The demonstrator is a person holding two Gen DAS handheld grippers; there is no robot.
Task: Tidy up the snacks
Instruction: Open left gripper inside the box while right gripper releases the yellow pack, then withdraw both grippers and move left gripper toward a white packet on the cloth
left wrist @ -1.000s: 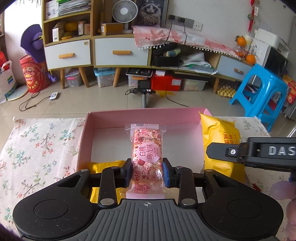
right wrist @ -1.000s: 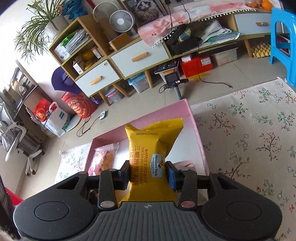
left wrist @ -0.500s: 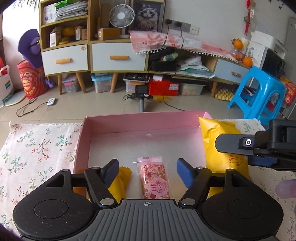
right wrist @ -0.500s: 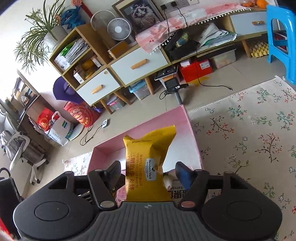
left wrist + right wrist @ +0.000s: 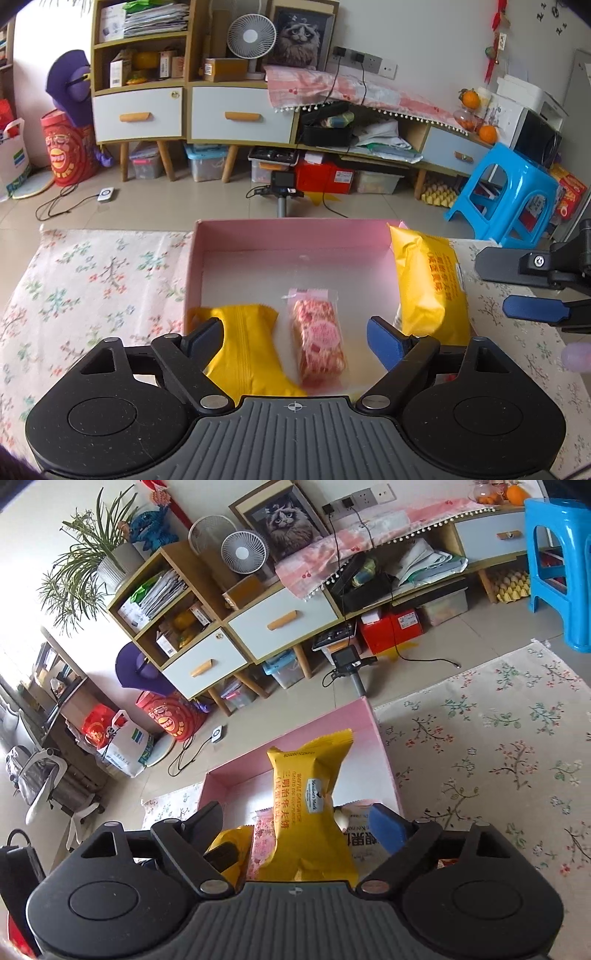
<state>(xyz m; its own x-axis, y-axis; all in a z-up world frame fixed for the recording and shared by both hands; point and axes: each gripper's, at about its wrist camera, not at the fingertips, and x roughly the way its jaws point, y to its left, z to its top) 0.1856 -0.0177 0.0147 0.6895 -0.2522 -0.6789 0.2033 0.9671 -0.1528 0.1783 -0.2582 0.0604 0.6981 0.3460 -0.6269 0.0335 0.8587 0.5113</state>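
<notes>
A pink box (image 5: 295,230) stands on the floral cloth. Inside it lie a pink-wrapped snack (image 5: 319,334) and a yellow packet (image 5: 243,343) to its left. My left gripper (image 5: 295,341) is open just above their near ends. A second yellow waffle packet (image 5: 428,284) leans upright at the box's right wall; it also shows in the right wrist view (image 5: 306,808), between the open fingers of my right gripper (image 5: 295,825). The right gripper's fingers (image 5: 535,308) show at the right of the left wrist view.
A white snack pack with dark print (image 5: 360,836) lies by the box's right wall. The floral tablecloth (image 5: 498,746) spreads to the right and left (image 5: 96,280). Beyond the table edge are a floor tripod camera (image 5: 282,192), a blue stool (image 5: 509,199) and cabinets.
Both grippers opened. The pink snack dropped from my left gripper into the box; the yellow waffle packet left my right gripper and stands at the box's right wall. Both grippers pulled back.
</notes>
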